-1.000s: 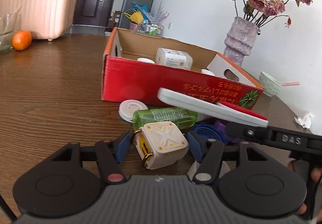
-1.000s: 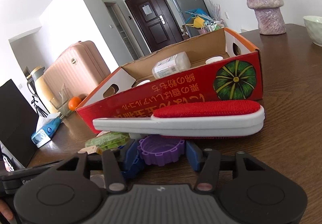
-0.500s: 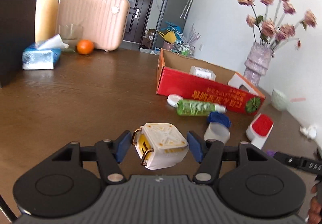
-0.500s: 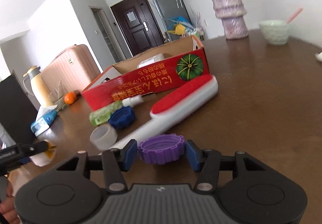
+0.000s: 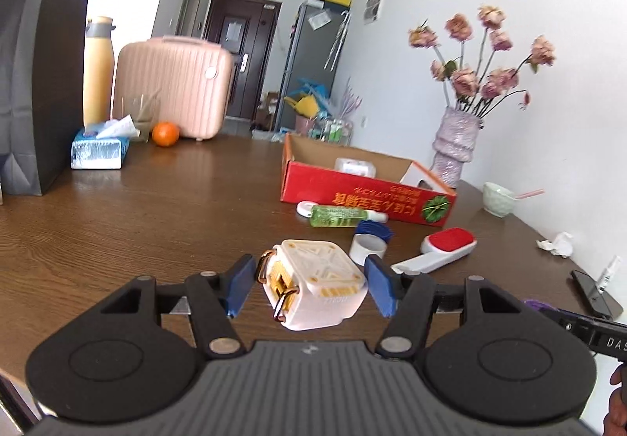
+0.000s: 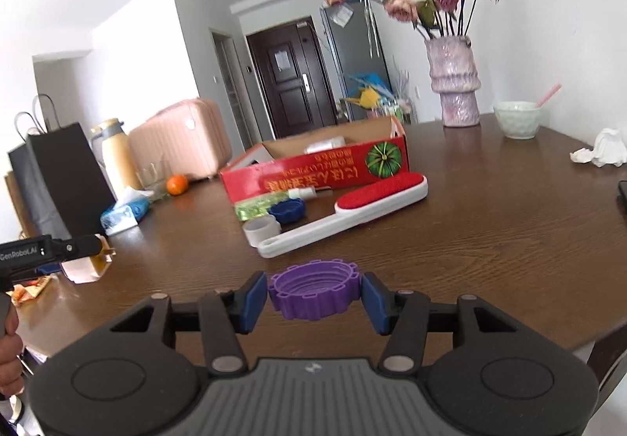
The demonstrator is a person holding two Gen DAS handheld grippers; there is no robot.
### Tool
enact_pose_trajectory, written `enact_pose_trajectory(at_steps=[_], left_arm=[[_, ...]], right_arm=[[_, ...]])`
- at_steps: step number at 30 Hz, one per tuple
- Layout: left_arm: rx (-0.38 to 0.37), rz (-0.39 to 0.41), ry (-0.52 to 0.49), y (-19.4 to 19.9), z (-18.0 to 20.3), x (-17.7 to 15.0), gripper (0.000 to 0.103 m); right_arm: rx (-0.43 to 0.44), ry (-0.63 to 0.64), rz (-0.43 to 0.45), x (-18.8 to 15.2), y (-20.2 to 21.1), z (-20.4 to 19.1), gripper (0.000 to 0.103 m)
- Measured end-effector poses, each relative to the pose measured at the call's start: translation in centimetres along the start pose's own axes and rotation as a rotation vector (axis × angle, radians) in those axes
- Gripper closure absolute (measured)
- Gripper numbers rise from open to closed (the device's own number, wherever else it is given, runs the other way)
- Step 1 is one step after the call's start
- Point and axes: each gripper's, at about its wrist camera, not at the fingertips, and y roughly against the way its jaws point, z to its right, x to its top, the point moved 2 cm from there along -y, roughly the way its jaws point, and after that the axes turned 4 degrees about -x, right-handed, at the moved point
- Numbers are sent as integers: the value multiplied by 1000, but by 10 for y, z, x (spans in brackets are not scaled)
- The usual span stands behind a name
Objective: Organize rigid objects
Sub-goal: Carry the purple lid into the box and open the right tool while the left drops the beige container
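Dark brown wood-grain counter (image 5: 137, 224) carries all items below. Far left: tall black paper bag with cord handles (image 5: 35, 83), upright. Behind it, a yellow insulated flask with grey collar (image 5: 98, 71). Beside the flask, a pink ribbed hard-shell case (image 5: 172, 91). An orange fruit (image 5: 165, 133) lies just before the case, near a blue-and-white soft tissue pack (image 5: 100, 152). Far right: a mauve textured ceramic vase of dried pink roses (image 6: 454, 83); a pale green bowl (image 6: 516, 119); crumpled white tissue (image 6: 605, 154).
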Motion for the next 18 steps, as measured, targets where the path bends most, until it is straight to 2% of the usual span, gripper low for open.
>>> enact_pose_trajectory(at_steps=[5, 12, 18], left_arm=[[-44, 0, 48, 25, 0, -4, 41], [-63, 22, 62, 38, -2, -5, 41], [-76, 7, 81, 23, -8, -1, 41]], right_arm=[[24, -7, 88, -5, 34, -6, 51], [62, 29, 223, 0, 55, -23, 51], [56, 49, 220, 5, 44, -29, 51]])
